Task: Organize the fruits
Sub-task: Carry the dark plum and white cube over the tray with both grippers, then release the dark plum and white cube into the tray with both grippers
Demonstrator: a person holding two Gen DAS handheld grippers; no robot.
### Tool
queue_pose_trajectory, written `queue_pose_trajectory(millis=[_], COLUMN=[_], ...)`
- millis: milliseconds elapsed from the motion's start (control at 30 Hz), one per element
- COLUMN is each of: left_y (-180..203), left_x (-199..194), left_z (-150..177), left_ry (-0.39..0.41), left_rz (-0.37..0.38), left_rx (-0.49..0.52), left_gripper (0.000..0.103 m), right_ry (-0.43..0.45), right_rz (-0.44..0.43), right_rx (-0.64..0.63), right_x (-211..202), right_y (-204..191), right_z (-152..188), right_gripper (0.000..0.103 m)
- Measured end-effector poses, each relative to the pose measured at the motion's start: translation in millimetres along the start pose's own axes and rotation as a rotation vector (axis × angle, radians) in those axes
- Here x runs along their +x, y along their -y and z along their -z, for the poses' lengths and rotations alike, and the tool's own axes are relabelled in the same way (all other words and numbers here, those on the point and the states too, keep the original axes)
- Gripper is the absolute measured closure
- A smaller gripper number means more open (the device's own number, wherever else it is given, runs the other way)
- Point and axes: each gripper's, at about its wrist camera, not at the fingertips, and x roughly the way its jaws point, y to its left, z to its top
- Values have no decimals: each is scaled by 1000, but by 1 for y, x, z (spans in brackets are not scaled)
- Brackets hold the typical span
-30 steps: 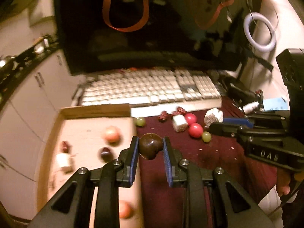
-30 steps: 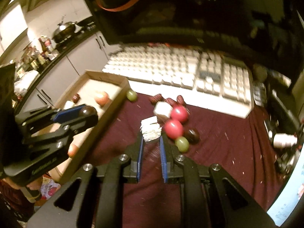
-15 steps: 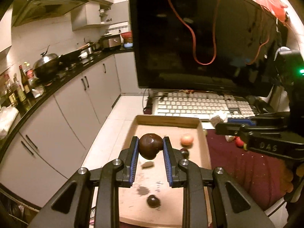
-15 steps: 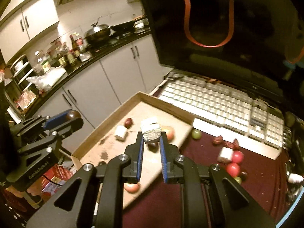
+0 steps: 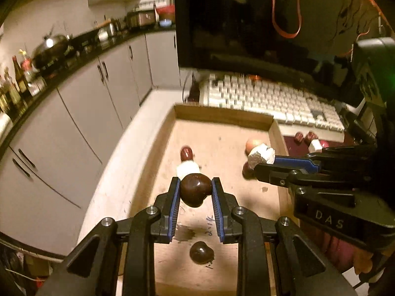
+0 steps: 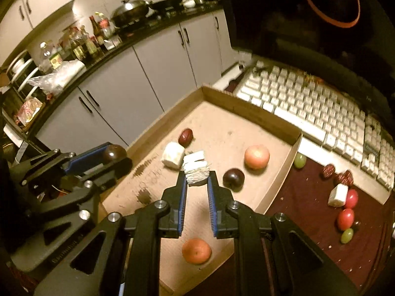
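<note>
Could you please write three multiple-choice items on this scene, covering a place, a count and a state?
1. Where is the white chunk held by the right gripper?
A. over the cardboard tray
B. over the keyboard
C. on the maroon cloth

2. How many red cherry tomatoes lie on the maroon cloth?
A. none
B. two
C. five

3. What is the state of the left gripper?
A. wide open
B. shut on nothing
C. shut on the dark round fruit

Answers: 1 A, tray floor shows beneath the chunk; 2 B, two red ones sit beside a white cube; 3 C, the fruit is clamped between both fingers.
</note>
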Motion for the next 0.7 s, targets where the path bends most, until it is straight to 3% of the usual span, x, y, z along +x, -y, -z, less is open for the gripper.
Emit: queue_pose_trajectory(millis=[433, 700], left_y=[-2, -10], left_x=[45, 54], left_z=[14, 16], left_ry=[-139, -180], left_rz=[-15, -19], left_rx=[-17, -37], left_gripper=[79, 77], right_ry=[-134, -178], right_rz=[10, 0], right_rx=[33, 40], right_x=[50, 61], right_y=[9, 12], right_z=[14, 17], right_gripper=[85, 85])
